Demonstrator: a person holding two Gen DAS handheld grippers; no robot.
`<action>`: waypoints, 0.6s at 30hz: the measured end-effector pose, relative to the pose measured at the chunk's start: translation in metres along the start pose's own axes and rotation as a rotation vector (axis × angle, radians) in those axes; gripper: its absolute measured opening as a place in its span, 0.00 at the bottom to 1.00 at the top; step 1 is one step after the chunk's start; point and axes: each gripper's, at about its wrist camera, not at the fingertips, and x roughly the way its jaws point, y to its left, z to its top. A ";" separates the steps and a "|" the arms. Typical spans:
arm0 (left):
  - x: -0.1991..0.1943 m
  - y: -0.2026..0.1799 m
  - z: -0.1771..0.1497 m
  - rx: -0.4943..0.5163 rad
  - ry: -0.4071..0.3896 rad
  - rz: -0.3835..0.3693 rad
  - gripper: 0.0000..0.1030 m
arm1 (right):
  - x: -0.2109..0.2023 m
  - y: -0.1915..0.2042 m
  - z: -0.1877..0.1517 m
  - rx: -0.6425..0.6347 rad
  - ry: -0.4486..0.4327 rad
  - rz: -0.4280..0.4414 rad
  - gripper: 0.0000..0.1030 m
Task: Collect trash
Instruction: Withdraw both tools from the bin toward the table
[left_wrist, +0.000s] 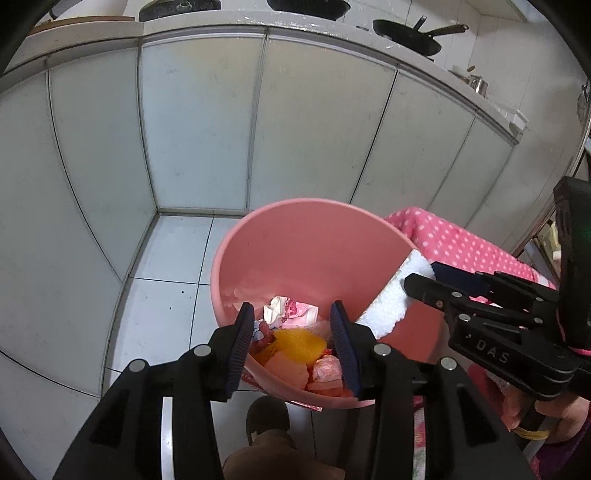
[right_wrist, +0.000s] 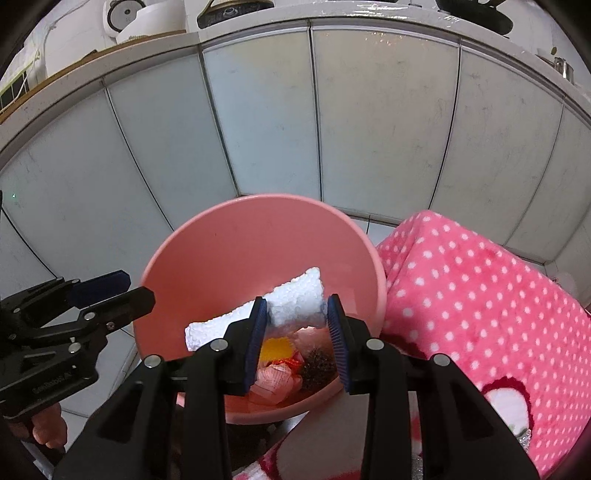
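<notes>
Left wrist view: left gripper (left_wrist: 293, 345) hangs over a pink bin (left_wrist: 295, 236) on the tiled floor (left_wrist: 162, 295), jaws parted wide, nothing between the pads. Bin contents are partly masked by the fingers: crumpled wrappers (left_wrist: 291, 312), a yellow item (left_wrist: 297, 341) and pale pink pieces (left_wrist: 288, 371) are discernible; their exact nature is unclear. A white foam slab (left_wrist: 391, 302) leans on the bin's right rim. The right gripper (left_wrist: 424, 282) enters from the right, its tips at the slab's upper end; whether it grips the slab cannot be told from this angle. A polka-dot cloth (left_wrist: 461, 243) lies behind the bin, cut off by the gripper.

Right wrist view: right gripper (right_wrist: 296, 323) has its jaws spread, with the foam slab (right_wrist: 291, 299) lying beyond the tips inside the bin (right_wrist: 207, 258); contact with the pads is not evident. A dark fuzzy clump (right_wrist: 319, 367) sits low in the bin, unidentifiable. The left gripper (right_wrist: 122, 286) shows at the left edge, its body cropped. The cloth (right_wrist: 480, 295) covers a box-like shape beside the bin.
</notes>
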 end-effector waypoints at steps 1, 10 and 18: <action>-0.002 -0.001 0.000 0.001 -0.005 -0.008 0.41 | -0.001 0.001 -0.001 0.003 -0.002 0.001 0.34; -0.007 -0.021 -0.010 0.067 0.009 -0.058 0.41 | -0.010 0.004 -0.005 0.015 -0.012 0.063 0.34; 0.009 -0.012 -0.010 0.053 0.041 -0.001 0.41 | -0.025 0.003 -0.001 0.040 -0.035 0.118 0.34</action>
